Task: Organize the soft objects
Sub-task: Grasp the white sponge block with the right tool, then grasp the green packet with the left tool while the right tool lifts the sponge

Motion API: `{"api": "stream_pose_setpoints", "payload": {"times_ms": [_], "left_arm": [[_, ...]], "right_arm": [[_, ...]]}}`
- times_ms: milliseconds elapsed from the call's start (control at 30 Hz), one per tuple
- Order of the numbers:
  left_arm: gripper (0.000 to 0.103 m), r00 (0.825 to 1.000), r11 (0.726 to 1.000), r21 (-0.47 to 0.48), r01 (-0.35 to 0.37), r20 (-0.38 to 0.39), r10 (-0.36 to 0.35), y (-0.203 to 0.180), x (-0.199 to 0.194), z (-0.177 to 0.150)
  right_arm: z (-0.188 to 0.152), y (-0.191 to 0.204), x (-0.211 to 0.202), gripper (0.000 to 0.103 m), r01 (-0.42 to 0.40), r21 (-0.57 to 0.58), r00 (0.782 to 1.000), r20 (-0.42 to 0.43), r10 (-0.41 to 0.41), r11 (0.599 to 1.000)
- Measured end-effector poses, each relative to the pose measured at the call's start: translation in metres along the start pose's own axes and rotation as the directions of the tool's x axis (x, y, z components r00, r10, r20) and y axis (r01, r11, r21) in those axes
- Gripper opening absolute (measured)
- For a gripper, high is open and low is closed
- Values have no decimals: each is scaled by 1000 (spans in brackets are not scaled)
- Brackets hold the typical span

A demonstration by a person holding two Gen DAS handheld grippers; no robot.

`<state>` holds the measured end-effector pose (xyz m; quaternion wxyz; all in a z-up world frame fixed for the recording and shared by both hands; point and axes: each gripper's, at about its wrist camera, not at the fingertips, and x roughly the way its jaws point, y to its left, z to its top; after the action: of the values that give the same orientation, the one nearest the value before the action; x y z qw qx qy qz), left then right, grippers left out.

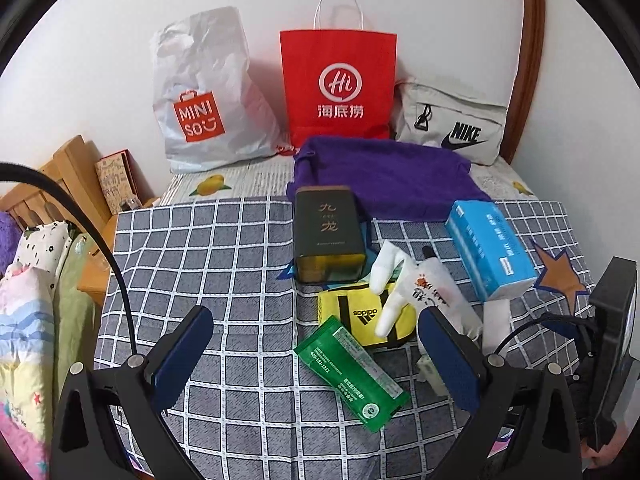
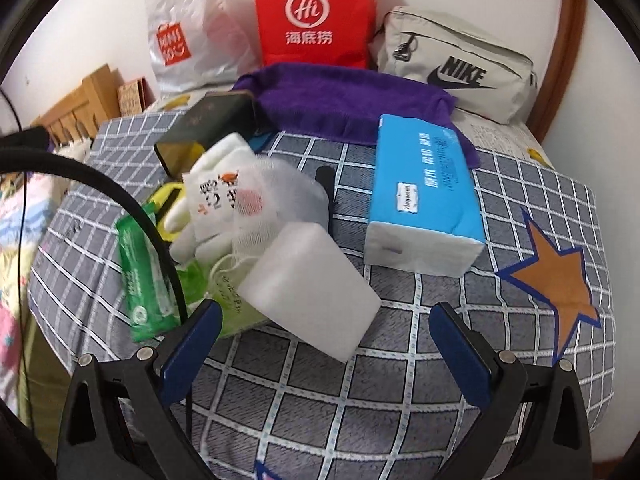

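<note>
Hidden/unclear first: the white glove (image 2: 216,196) is motion-blurred in the right wrist view, its print unreadable. A mesh pouch (image 2: 276,196) overlaps it, and a black marker-like item behind is mostly covered, can't ID it. The yellow adidas pouch (image 1: 360,316) is partly under the glove; in the right view only a sliver shows. A light green item under the sponge (image 2: 308,284) is mostly hidden. Bedside clutter at left is cut off by the fisheye edge.

Tools: left gripper (image 1: 316,360) is wide open, nothing between the blue-padded fingers, hovering over the checked bedspread (image 1: 208,248) w/ the green wipes pack (image 1: 352,372) lying between the jaws but not touched. Its right pad sits just beside the glove's cuff; contact can't be told. Right gripper (image 2: 326,344) also wide open, holding nothing; the sponge's near corner reaches toward the gap, apart from both pads.

Materials: sponge is a white, smooth rectangular block, tilted. Tissue pack (image 2: 424,200) is soft blue-and-white plastic wrap, boxy. Dark tea tin (image 1: 328,236) is rigid, glossy, lying on its side. Purple towel (image 1: 384,176) is fuzzy, rumpled, behind the pile. Against the wall: crinkled Miniso plastic bag (image 1: 204,96), stiff red paper bag (image 1: 340,84), grey Nike fabric pouch (image 1: 452,124).
</note>
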<state>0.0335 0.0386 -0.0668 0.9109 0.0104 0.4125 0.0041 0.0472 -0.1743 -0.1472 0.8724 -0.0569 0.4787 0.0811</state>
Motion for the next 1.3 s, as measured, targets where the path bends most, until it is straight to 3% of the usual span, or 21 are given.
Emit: {"api": "stream_pose_setpoints", "payload": {"times_ms": [267, 333, 467, 767, 900, 1033, 1300], "left_arm": [[103, 999, 1000, 1, 10, -43, -10, 5, 22, -2], [103, 999, 1000, 6, 10, -51, -9, 5, 26, -2], [103, 997, 1000, 10, 11, -70, -11, 9, 33, -4], [103, 994, 999, 25, 25, -110, -22, 20, 46, -16], [103, 987, 997, 28, 74, -147, -69, 20, 56, -24], [103, 967, 991, 19, 134, -221, -127, 11, 78, -37], [103, 935, 995, -38, 92, -340, -100, -6, 122, -51]], "right_arm": [[4, 2, 29, 102, 18, -46, 1000, -23, -19, 999], [6, 4, 35, 97, 13, -66, 1000, -16, -14, 998], [7, 0, 35, 65, -54, -49, 998, -10, 54, 997], [7, -11, 12, 64, -70, -15, 997, 40, 71, 997], [8, -17, -2, 64, -63, -2, 996, 69, 63, 998], [7, -22, -12, 64, -58, 12, 994, 88, 57, 998], [5, -25, -15, 64, -69, 10, 993, 93, 68, 998]]}}
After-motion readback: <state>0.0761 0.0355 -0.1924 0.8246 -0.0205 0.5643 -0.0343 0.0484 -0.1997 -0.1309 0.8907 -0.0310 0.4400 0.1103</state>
